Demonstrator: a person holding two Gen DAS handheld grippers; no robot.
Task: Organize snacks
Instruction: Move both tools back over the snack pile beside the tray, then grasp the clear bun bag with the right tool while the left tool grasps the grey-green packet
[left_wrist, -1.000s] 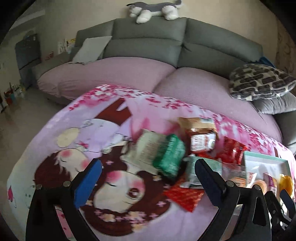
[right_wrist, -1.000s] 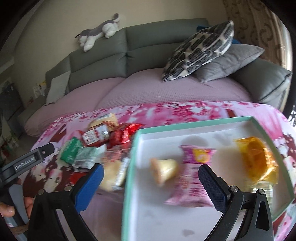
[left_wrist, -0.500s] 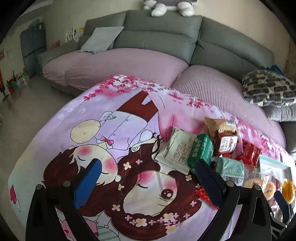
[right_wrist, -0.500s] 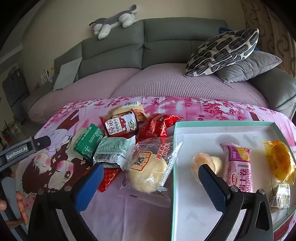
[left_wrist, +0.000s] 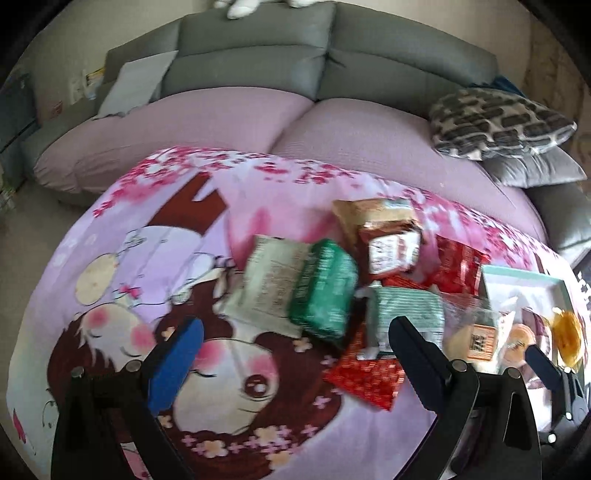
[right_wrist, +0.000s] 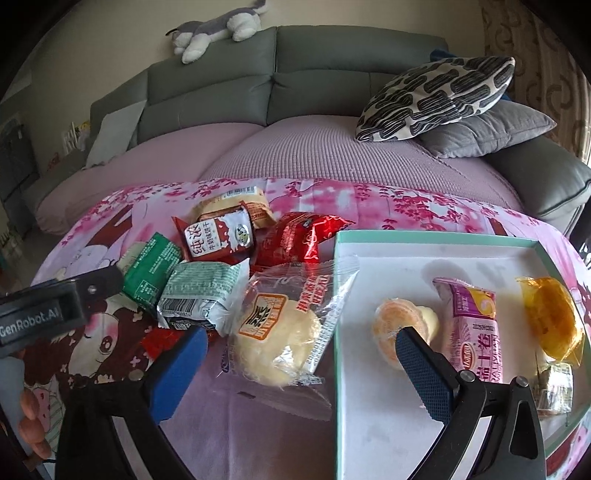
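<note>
A pile of snack packets lies on the cartoon-print cloth: a green packet (left_wrist: 323, 288), a pale packet (left_wrist: 269, 284), a striped green-white packet (left_wrist: 406, 317) and a flat red packet (left_wrist: 365, 373). My left gripper (left_wrist: 295, 350) hovers open just short of them. My right gripper (right_wrist: 301, 365) is open around a clear bag with a pale bun (right_wrist: 280, 332), which overlaps the left rim of the teal-edged tray (right_wrist: 436, 236). Inside the tray lie a small round cake (right_wrist: 399, 325), a pink roll packet (right_wrist: 476, 325) and an orange-wrapped pastry (right_wrist: 554, 317).
A red-white biscuit packet (right_wrist: 221, 240), a brown packet (right_wrist: 236, 206) and a shiny red bag (right_wrist: 299, 240) lie behind the pile. The left gripper's body (right_wrist: 55, 306) and a hand (right_wrist: 29, 417) sit at the right view's left edge. A sofa with cushions (right_wrist: 436, 96) stands behind.
The left gripper swung back right and closer to the snack pile. The right gripper moved left from over the tray to the bun bag, then stayed almost still. Both stayed open.
</note>
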